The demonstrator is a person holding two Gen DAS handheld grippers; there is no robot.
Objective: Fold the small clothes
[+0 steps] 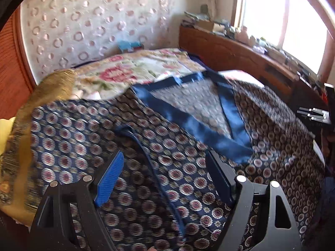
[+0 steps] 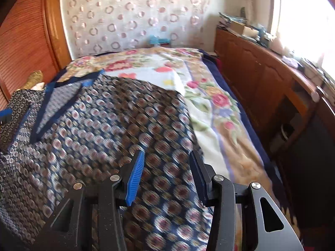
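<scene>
A dark blue garment (image 1: pixel 88 133) with a round medallion print and a shiny blue V-neck collar (image 1: pixel 188 123) lies spread on the bed. It also shows in the right wrist view (image 2: pixel 117 121), collar (image 2: pixel 52 104) at the left. My left gripper (image 1: pixel 165 163) is open, its blue-padded fingers (image 1: pixel 110 179) just above the garment near a piped seam. My right gripper (image 2: pixel 167 163) is open over the garment's right part, near its edge. The left gripper's blue tip (image 2: pixel 5 114) peeks in at the right view's left edge.
A floral blanket (image 2: pixel 209 96) covers the bed. A gold cushion (image 1: pixel 25 113) lies at the left. A wooden cabinet (image 2: pixel 261 79) with clutter on top runs along the right under the window. A wooden headboard (image 2: pixel 23 41) stands at the left.
</scene>
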